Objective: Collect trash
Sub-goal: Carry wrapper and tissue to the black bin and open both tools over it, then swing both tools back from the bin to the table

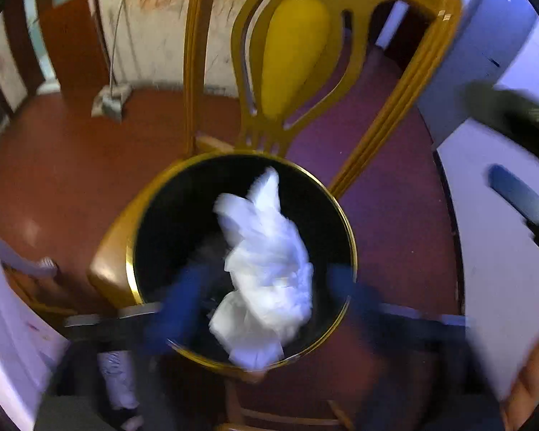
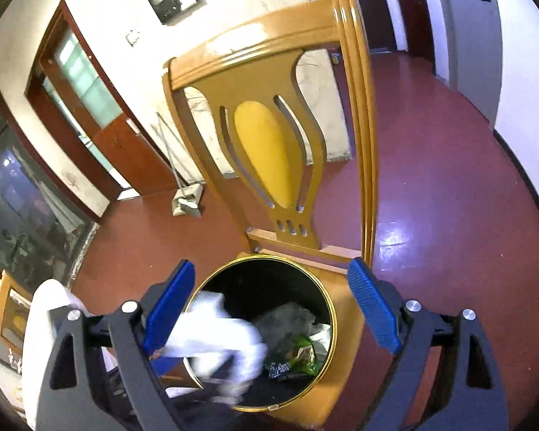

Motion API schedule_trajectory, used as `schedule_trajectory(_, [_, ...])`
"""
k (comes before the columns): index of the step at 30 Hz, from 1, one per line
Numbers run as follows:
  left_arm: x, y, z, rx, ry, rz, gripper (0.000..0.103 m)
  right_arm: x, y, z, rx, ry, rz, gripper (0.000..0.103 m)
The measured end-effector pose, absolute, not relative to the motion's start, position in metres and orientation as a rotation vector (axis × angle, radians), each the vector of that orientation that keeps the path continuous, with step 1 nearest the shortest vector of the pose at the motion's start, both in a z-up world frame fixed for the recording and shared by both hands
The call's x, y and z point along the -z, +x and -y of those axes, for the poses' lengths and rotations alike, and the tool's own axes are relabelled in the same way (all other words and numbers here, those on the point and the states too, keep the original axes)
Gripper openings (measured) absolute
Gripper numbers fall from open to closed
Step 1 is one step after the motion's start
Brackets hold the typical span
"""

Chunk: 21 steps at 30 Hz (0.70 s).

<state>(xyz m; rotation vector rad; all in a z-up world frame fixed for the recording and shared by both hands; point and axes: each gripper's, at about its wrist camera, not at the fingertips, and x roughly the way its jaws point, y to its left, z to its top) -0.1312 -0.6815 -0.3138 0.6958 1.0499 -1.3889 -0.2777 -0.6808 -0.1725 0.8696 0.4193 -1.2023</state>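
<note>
One bin [image 2: 328, 309], one chair [image 2: 269, 82] (wooden).

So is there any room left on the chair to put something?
Barely. The black bin fills most of the chair seat; only a bare strip stays right of its rim. Inside, white paper and a green wrapper crowd it.

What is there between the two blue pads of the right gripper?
In the right wrist view, the open bin on the chair lies between them, holding white paper, blurred, and a green wrapper.

Left gripper [image 1: 266, 287] points down, blurred, blue fingers [image 1: 176, 305] spread wide apart. Right gripper [image 2: 273, 309] tilts down too, its blue pads [image 2: 373, 305] parted, nothing between them.
</note>
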Motion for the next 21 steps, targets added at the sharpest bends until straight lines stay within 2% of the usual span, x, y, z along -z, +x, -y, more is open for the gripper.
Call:
schedule_trajectory(7, [0.301, -0.133, 0.679, 1.409, 0.675, -0.998, 0.097, 0.180, -0.282, 0.685, 1.190, 0.905, -0.411, 0.087])
schedule_trajectory(15, [0.274, -0.112, 0.654, 1.390, 0.599, -0.945, 0.097, 0.159, -0.272, 0.671, 1.169, 0.851, -0.406, 0.087])
schedule_trajectory(21, [0.245, -0.084, 0.599, 1.270, 0.602, -0.766, 0.097, 0.147, -0.253, 0.656, 1.120, 0.821, -0.397, 0.087])
